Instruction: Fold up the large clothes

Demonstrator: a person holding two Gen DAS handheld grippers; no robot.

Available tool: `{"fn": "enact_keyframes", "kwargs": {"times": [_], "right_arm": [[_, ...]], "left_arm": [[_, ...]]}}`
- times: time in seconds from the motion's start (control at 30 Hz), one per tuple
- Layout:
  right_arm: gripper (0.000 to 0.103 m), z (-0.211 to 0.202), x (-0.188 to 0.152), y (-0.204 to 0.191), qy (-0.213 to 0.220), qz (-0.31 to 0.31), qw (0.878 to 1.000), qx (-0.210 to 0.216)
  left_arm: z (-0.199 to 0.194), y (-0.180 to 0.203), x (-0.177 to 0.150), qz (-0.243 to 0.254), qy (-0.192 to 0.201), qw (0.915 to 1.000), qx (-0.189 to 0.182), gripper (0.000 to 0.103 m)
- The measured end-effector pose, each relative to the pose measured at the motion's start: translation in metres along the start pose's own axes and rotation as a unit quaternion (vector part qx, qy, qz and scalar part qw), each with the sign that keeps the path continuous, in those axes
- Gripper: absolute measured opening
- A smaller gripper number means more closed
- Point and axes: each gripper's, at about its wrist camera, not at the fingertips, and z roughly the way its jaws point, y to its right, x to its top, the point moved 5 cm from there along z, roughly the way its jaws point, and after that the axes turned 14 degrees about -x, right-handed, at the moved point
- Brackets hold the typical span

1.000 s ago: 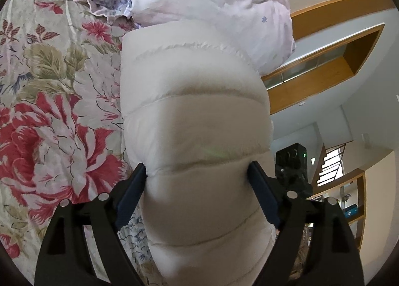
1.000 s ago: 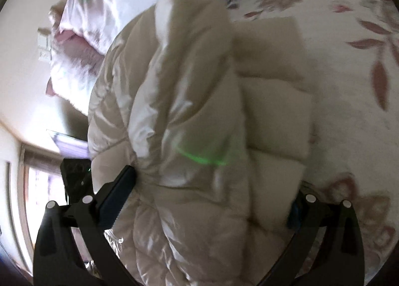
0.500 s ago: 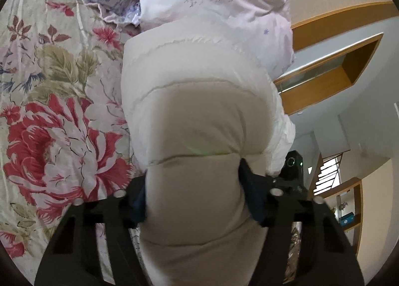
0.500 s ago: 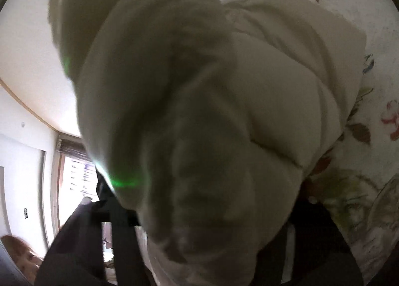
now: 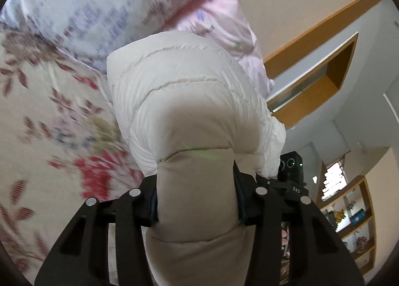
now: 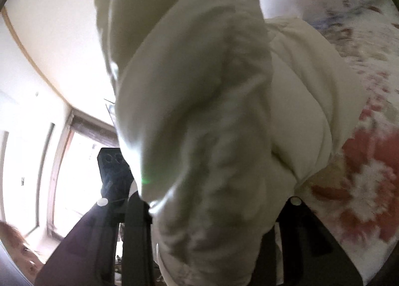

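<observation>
A white quilted puffer jacket [image 5: 189, 111] fills the middle of the left wrist view, lifted off the floral bed sheet [image 5: 49, 116]. My left gripper [image 5: 197, 201] is shut on a padded section of it, which bulges between the two black fingers. In the right wrist view the same jacket [image 6: 204, 101] hangs bunched and close to the lens. My right gripper [image 6: 214, 208] is shut on a thick fold of it. The right gripper's fingertips are hidden by the fabric.
Pillows, one blue-patterned [image 5: 94, 4] and one pink [image 5: 224, 19], lie at the head of the bed. A wooden shelf and wall recess [image 5: 319, 81] stand beyond. A bright window [image 6: 74, 161] and a person's face [image 6: 17, 248] show at the left.
Both grippers closed on the jacket and lifted it off the bed. The jacket bunched up and came closer to the right lens. The left view swung toward the pillows.
</observation>
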Motion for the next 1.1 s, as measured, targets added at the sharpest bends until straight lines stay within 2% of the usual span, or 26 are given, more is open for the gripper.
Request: {"fn": "enact_keyframes", "kwargs": {"times": [0.1, 0.23, 0.3, 0.4, 0.5, 0.57, 0.63, 0.7, 0.73, 0.8, 0.83, 0.87, 0.9, 1.0, 1.03, 1.1], "right_arm": [[0.033, 0.022, -0.001, -0.007, -0.009, -0.007, 1.0, -0.002], [0.033, 0.063, -0.002, 0.0, -0.03, 0.007, 0.999, -0.032], [0.037, 0.079, -0.002, 0.011, -0.037, 0.027, 0.998, -0.041], [0.043, 0.088, -0.004, 0.021, -0.042, 0.053, 0.997, -0.042], [0.056, 0.08, -0.012, 0.029, -0.043, 0.062, 0.995, -0.073], [0.071, 0.068, -0.016, 0.028, -0.029, 0.058, 0.992, -0.107], [0.079, 0.045, -0.014, 0.029, 0.008, 0.055, 0.987, -0.15], [0.081, 0.016, -0.011, 0.033, 0.054, 0.064, 0.98, -0.179], [0.081, -0.001, -0.008, 0.037, 0.081, 0.072, 0.974, -0.198], [0.081, -0.03, -0.001, 0.039, 0.126, 0.079, 0.962, -0.227], [0.081, -0.031, 0.0, 0.037, 0.138, 0.078, 0.96, -0.232], [0.077, -0.031, 0.008, 0.038, 0.145, 0.073, 0.96, -0.229], [0.075, -0.04, 0.015, 0.044, 0.144, 0.063, 0.962, -0.223], [0.071, -0.026, 0.036, 0.022, 0.136, 0.033, 0.962, -0.236], [0.066, -0.016, 0.039, 0.019, 0.13, 0.024, 0.961, -0.244], [0.038, -0.013, 0.046, 0.013, 0.121, 0.013, 0.961, -0.249]], "left_arm": [[-0.019, -0.014, 0.006, -0.004, 0.013, 0.9997, 0.021, 0.047], [-0.025, -0.049, 0.007, -0.028, 0.014, 0.9975, 0.063, 0.047], [-0.025, -0.069, 0.004, -0.044, 0.009, 0.9954, 0.085, 0.047], [-0.02, -0.083, 0.004, -0.054, 0.003, 0.9938, 0.097, 0.052], [-0.014, -0.08, 0.007, -0.041, -0.007, 0.9923, 0.117, 0.055], [-0.014, -0.074, 0.009, -0.032, -0.011, 0.9916, 0.125, 0.056], [-0.02, -0.069, 0.012, -0.017, -0.007, 0.9903, 0.137, 0.057], [-0.033, -0.055, 0.012, 0.02, 0.01, 0.9863, 0.164, 0.057], [-0.038, -0.048, 0.011, 0.037, 0.016, 0.9837, 0.175, 0.057], [-0.047, -0.022, 0.005, 0.103, 0.03, 0.9732, 0.204, 0.057], [-0.05, -0.012, 0.001, 0.125, 0.033, 0.9693, 0.209, 0.057], [-0.05, 0.008, -0.007, 0.162, 0.033, 0.9633, 0.211, 0.057], [-0.051, 0.018, -0.013, 0.18, 0.031, 0.9608, 0.208, 0.057], [-0.04, 0.052, -0.039, 0.24, 0.008, 0.95, 0.2, 0.062], [-0.035, 0.059, -0.047, 0.252, -0.003, 0.9471, 0.199, 0.062], [-0.021, 0.065, -0.061, 0.263, -0.028, 0.9437, 0.199, 0.062]]}}
